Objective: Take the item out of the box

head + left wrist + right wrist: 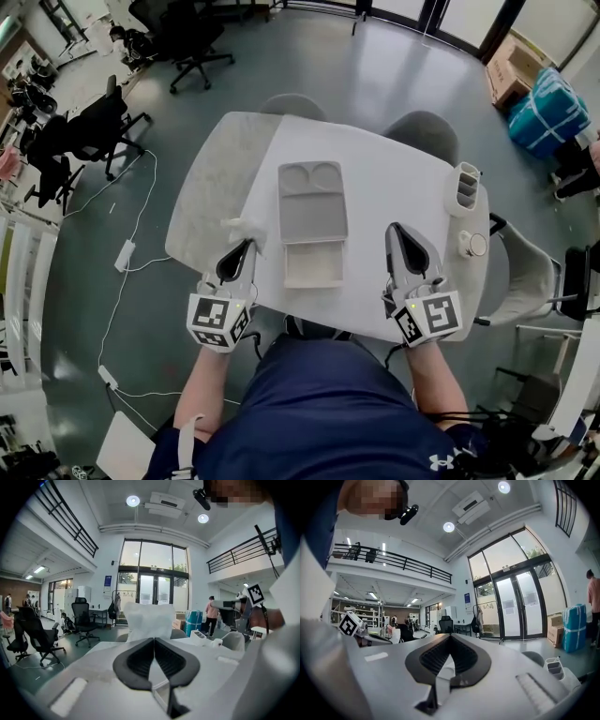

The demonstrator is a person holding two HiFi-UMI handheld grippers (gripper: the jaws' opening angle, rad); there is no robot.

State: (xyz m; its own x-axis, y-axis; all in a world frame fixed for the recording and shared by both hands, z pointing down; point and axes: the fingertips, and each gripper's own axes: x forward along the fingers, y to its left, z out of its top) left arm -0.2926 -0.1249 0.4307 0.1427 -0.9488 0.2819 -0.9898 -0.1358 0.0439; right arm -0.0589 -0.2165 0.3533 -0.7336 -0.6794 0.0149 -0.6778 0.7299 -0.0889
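An open grey pulp box (312, 200) lies in the middle of the white table (394, 178), its lid folded away from me and its shallow base (313, 265) showing nothing inside. My left gripper (247, 244) is left of the base, shut on a white plastic-wrapped item (238, 226) at its tips. In the left gripper view that item (147, 620) stands up just beyond the closed left gripper (153, 641). My right gripper (395, 228) rests right of the box, shut and holding nothing; the right gripper view shows its jaws (450, 638) pressed together.
A white compartment holder (466, 186) and a small round cup (473, 244) stand at the table's right edge. A grey mat (217, 178) covers the table's left part. Two grey chairs (293, 105) sit at the far side, and black office chairs (94, 131) stand on the floor to the left.
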